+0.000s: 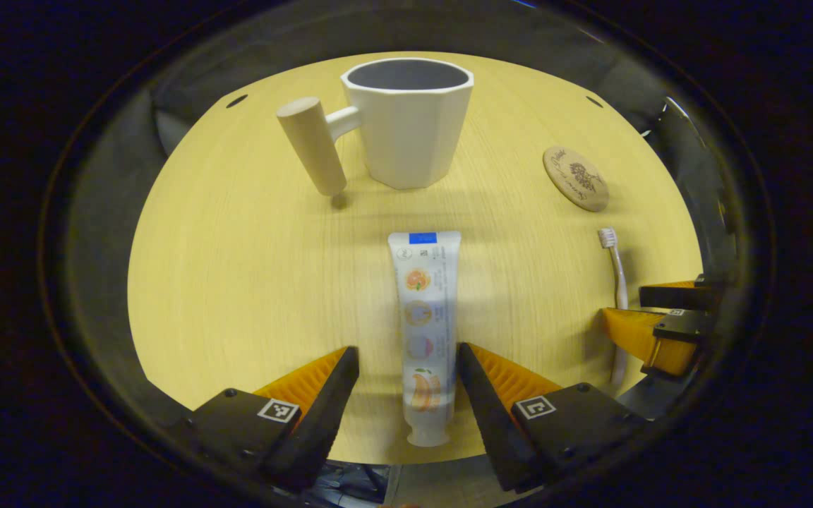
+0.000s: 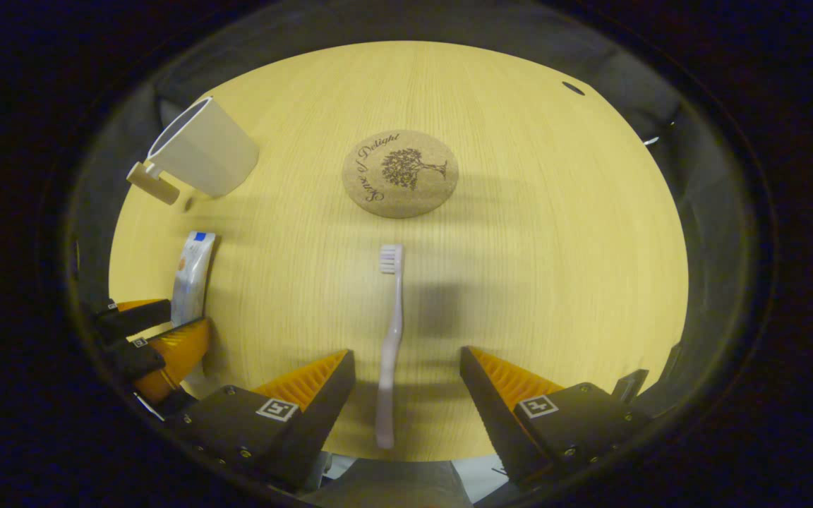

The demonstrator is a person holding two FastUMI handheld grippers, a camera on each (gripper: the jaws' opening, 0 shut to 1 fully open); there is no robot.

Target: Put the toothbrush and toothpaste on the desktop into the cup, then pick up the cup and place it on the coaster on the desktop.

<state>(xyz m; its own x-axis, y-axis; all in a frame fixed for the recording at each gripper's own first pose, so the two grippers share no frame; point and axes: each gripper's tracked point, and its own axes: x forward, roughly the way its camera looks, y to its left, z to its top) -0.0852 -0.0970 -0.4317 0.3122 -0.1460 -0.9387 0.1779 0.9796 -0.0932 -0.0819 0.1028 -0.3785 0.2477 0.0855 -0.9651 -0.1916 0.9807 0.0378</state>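
Jaws of left gripper spread wide, straddling toothpaste flat on tabletop, not touching. Right gripper likewise open astride toothbrush. Advise: lower squarely, close mid-body. Cup upright beyond toothpaste; coaster just beyond brush head.

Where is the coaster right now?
The coaster lies flat on the desktop, bare, straight ahead in the right gripper view just beyond the toothbrush head. The cup stands farther off to its left there.
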